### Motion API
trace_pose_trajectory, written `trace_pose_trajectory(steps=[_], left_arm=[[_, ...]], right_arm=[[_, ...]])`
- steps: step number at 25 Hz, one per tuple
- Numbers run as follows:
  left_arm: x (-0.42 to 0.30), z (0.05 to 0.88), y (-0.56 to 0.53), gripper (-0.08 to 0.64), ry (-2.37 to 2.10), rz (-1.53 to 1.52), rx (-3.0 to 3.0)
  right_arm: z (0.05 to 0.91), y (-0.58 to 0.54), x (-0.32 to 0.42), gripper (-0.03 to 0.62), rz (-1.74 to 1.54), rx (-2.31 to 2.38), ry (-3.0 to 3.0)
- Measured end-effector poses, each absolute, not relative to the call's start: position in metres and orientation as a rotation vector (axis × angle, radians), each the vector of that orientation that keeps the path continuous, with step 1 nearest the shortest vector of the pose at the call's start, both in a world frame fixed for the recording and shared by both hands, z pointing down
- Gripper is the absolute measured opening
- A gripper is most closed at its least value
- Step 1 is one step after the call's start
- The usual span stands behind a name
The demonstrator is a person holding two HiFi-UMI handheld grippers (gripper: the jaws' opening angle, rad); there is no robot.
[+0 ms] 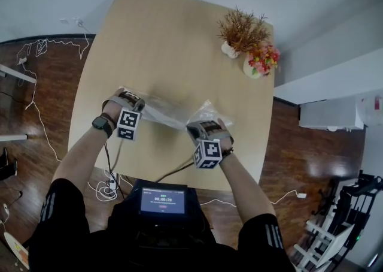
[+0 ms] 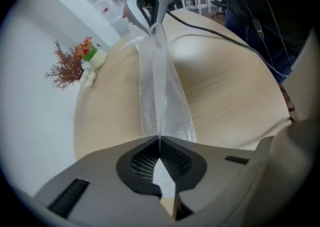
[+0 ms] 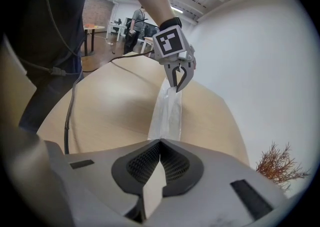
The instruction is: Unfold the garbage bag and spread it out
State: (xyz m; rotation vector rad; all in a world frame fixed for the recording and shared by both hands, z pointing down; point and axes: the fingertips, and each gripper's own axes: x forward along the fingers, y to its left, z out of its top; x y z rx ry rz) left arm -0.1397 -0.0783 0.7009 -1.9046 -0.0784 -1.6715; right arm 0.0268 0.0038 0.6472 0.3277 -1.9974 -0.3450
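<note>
The garbage bag (image 1: 172, 115), a thin, see-through plastic one, is stretched as a narrow, creased band between the 2 grippers above the near part of the pale wooden table (image 1: 167, 37). The left gripper (image 1: 139, 106) has its jaws clenched on 1 end of the band; in the left gripper view the film runs straight out from between the closed pads (image 2: 172, 158) towards the other gripper. The right gripper (image 1: 195, 127) is likewise clamped on the opposite end, and in the right gripper view the plastic comes out of the meeting pads (image 3: 175, 163) and leads up to the left gripper's tips. In the head view a looser, puffed part of the bag bulges just behind the right gripper. Whether the band's lower edge touches the tabletop I cannot tell. Both grippers point steeply down, a hand wrapped round each, with a watch (image 1: 100, 124) on the left wrist. At the table's far right corner stand 2 pots close together: a dried brown plant (image 1: 240, 28) and a bunch of red and yellow flowers (image 1: 263, 58), both well apart from the bag. A small lit screen (image 1: 162, 200) sits at the person's chest.
</note>
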Motion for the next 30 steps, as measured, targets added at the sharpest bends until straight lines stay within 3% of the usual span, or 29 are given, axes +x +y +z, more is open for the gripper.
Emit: trace_pose_trajectory(steps=[8, 16, 20, 30], left_arm=[[-0.132, 0.658, -0.081, 0.001, 0.016, -1.579, -1.869], [-0.129, 0.631, -0.060, 0.001, 0.057, -1.470, -1.832], [-0.130, 0.630, -0.046, 0.001, 0.043, -1.451, -1.839], [-0.138, 0.647, -0.028, 0.001, 0.030, -1.497, -1.856]], right_arm=[[0.645, -0.005, 0.044, 0.075, -0.243, 0.427, -2.013], [0.637, -0.004, 0.058, 0.079, -0.195, 0.480, -2.023], [0.648, -0.001, 0.050, 0.147, -0.207, 0.337, -1.996], [0.703, -0.016, 0.045, 0.147, -0.168, 0.057, -1.830]])
